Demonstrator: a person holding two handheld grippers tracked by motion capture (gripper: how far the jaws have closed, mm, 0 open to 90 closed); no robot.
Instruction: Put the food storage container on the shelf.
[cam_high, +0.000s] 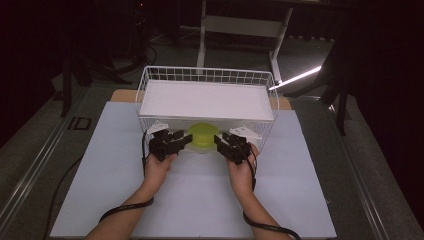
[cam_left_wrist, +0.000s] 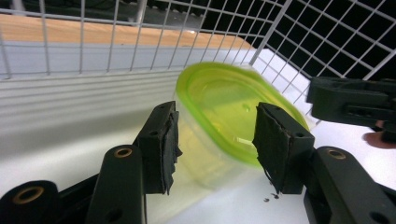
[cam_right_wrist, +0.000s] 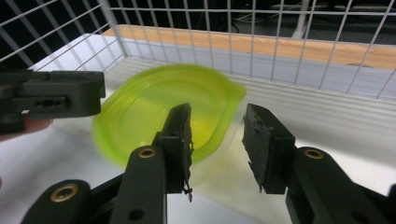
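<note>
L gripper (cam_high: 186, 140) sits just below frame center in the high view, jaws pointing right toward the container (cam_high: 202, 137). In the left gripper view the L gripper (cam_left_wrist: 215, 140) has both pads apart w/ the container (cam_left_wrist: 233, 116) between them: right pad overlaps the green lid edge, left pad stands beside the clear side wall w/ a sliver of gap. Not pressing as far as I can see, so jaws released, container just sitting in the gap.

R gripper (cam_high: 218, 140) mirrors it from the right, jaws pointing left at the same container. In the right gripper view the R gripper (cam_right_wrist: 217, 147) has its left pad over the lid rim; right pad is off to the side w/ only white surface in front of it. Also unclenched; container (cam_right_wrist: 163, 116) is ahead and left of the gap, blurred, lid tilted.

Container: clear tub w/ lime-green lid, center frame in the high view, at the near open side of the white wire basket (cam_high: 150, 80), under its white shelf (cam_high: 205, 100). Basket sits on a white mat (cam_high: 100, 175) covering the table; wood edge shows behind the basket in both gripper views.

Each gripper view also catches the other gripper's black body at the frame edge (right side in the left gripper view, left side in the right one). Hands come in from bottom center, cables trailing off the wrists.
</note>
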